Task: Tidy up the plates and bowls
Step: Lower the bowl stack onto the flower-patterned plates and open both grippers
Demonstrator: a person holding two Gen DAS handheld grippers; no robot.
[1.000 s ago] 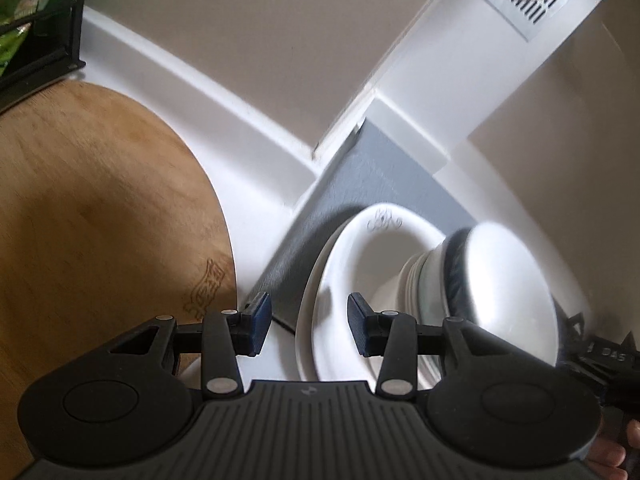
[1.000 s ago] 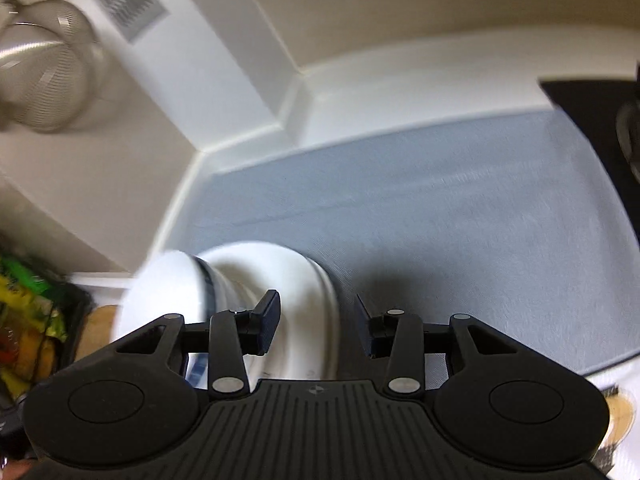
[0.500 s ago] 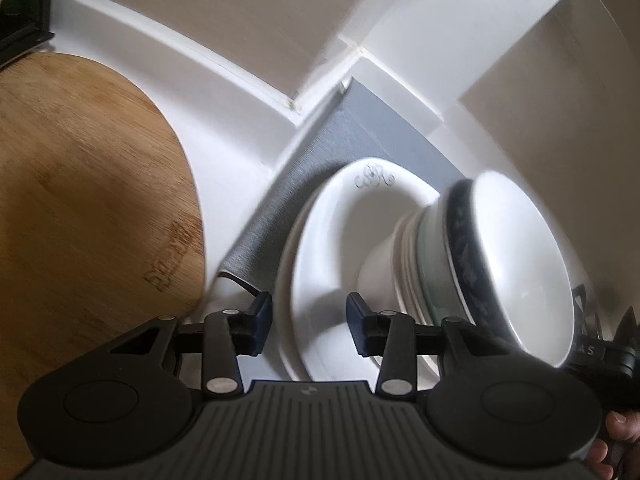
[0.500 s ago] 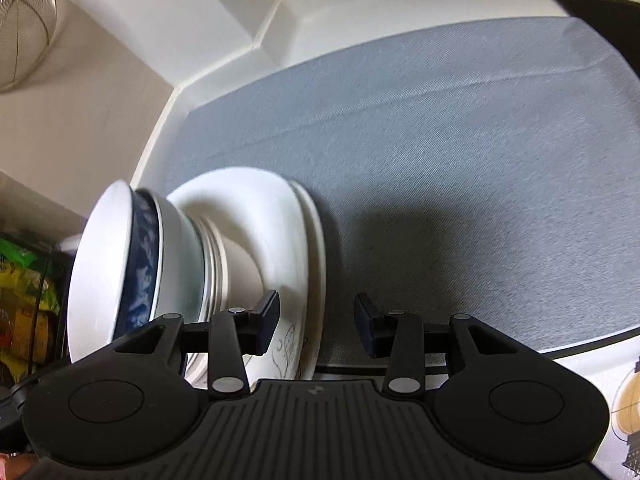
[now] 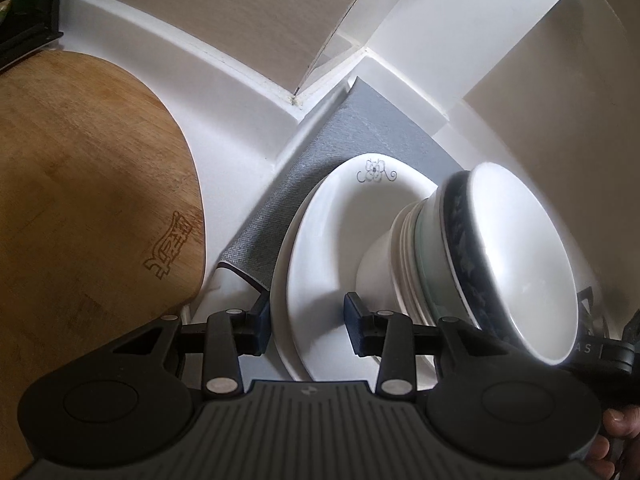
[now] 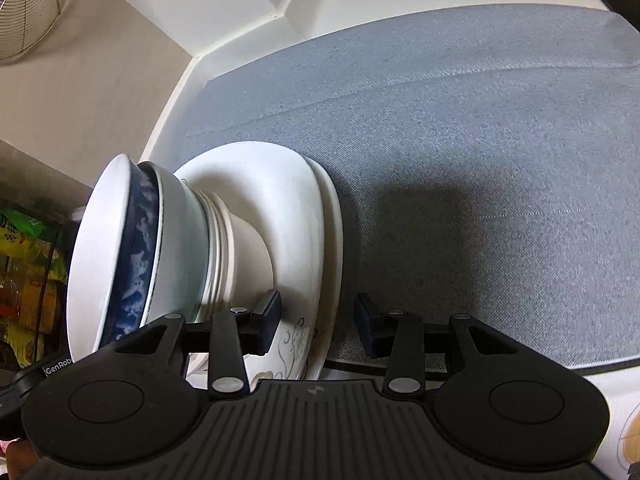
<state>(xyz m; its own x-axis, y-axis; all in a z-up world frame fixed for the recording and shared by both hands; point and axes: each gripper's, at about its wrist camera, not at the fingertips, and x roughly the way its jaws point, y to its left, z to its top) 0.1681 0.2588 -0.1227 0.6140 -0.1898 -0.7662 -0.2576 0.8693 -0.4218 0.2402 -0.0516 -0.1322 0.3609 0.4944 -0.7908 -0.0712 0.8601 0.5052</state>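
Together we hold the stack of plates by its opposite rims. Our left gripper straddles the near rim, one pad outside and one over the plate's well; contact is hard to confirm, so we cannot tell if it clamps. Our right gripper straddles the far rim likewise, its grip equally unclear. On the plates sits a nest of bowls, a blue-patterned bowl just under the top one, the whole leaning away from the plates in both views. Under the plates lies the grey mat; its rolled edge lies just beside the left rim. Beyond the plates the mat runs bare to the white ledge. Left of the mat's edge, the wooden cutting board lies near.
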